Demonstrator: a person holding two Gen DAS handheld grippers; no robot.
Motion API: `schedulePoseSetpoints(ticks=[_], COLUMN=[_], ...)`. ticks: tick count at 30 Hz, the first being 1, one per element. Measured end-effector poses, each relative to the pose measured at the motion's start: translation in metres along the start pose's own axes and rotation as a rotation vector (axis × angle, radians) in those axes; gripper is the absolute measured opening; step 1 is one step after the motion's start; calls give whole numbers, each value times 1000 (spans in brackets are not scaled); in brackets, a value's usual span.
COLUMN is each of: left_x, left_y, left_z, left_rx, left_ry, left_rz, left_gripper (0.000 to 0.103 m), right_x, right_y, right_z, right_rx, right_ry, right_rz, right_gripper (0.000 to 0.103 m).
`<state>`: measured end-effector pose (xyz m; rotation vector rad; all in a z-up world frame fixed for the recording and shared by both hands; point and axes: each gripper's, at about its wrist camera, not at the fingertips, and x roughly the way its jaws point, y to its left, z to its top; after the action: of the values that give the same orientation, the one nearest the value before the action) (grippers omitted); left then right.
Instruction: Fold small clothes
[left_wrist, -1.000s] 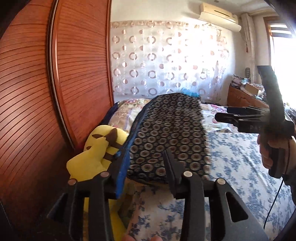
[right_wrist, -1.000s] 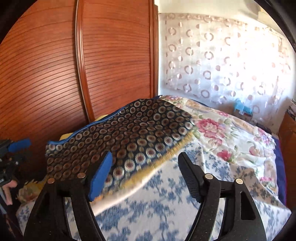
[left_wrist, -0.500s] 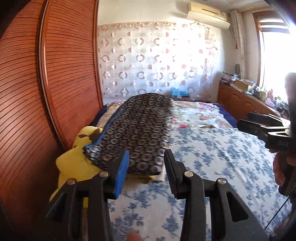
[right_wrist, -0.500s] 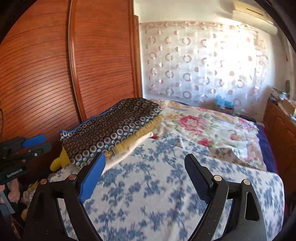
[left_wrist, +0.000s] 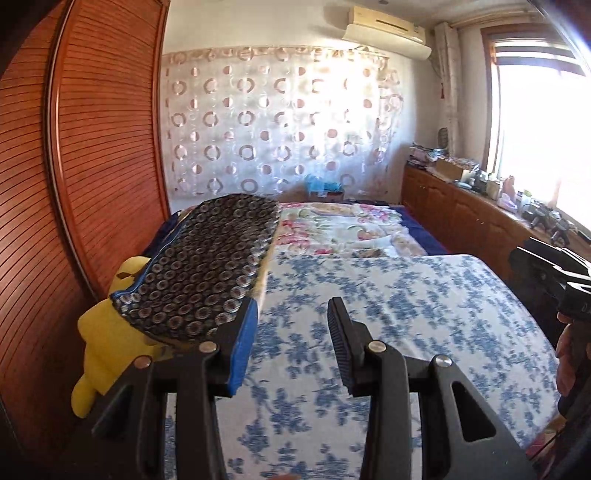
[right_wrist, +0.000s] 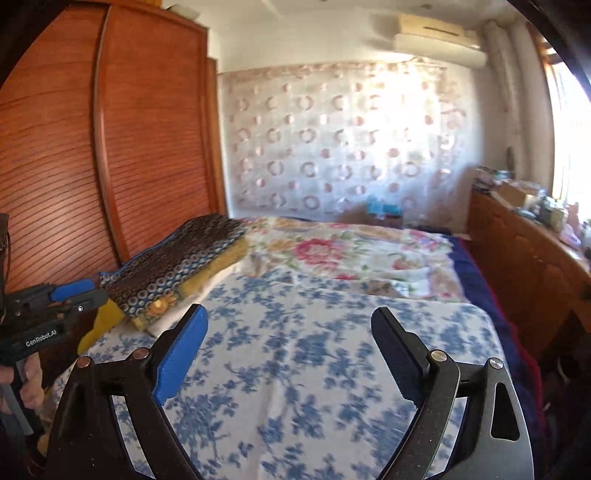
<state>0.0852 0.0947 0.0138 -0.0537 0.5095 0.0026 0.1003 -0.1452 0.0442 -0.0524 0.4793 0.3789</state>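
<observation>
garment: dark circle-print cloth with blue edge (right_wrist: 173, 258), lying folded on a small stack at about 9 o'clock on the bed, hard against the wooden wardrobe (right_wrist: 110, 147); yellow-edged layers visible under it.
step: looks like the fold-and-place is finished; nothing held, both grippers clear of the stack. Judgement only.
left gripper (left_wrist: 291, 325): narrow gap, nothing between the jaws; blue pad sits just beside the cloth's near end in frame, contact can't be told.
right gripper (right_wrist: 290, 332): jaws wide and opening, empty, over bare blue-floral sheet (right_wrist: 314, 350).
next move: probably fetch another small garment. None unfolded in either view, so a search or turn is needed first.
left view only: yellow plush toy (left_wrist: 107, 343) wedged under/behind the stack at 9 o'clock; window and cluttered sideboard (left_wrist: 480, 206) at 3 o'clock; right gripper's body and a hand at the right edge.
right view only: side profile of the stack showing its layers; left gripper's body (right_wrist: 48, 306) with printed label, hand below it; rose-print quilt (right_wrist: 351, 251) at 12 o'clock beyond the sheet.
</observation>
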Motion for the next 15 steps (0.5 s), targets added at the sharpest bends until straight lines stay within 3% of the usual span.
schedulePoseSetpoints(ticks=[8,15], left_x=[-20,-29], left_y=[-29,-44], left_z=[19,23], left_rx=[30,41], left_ry=[-39,-62], left_rz=[-37,-50], left_gripper=[38,39], right_x=[-48,-60], right_y=[-32,-46], right_z=[-3,-9], right_rx=[51,76], right_ry=[-59,-69], right_rz=[-123,-172], right_gripper=[96,96])
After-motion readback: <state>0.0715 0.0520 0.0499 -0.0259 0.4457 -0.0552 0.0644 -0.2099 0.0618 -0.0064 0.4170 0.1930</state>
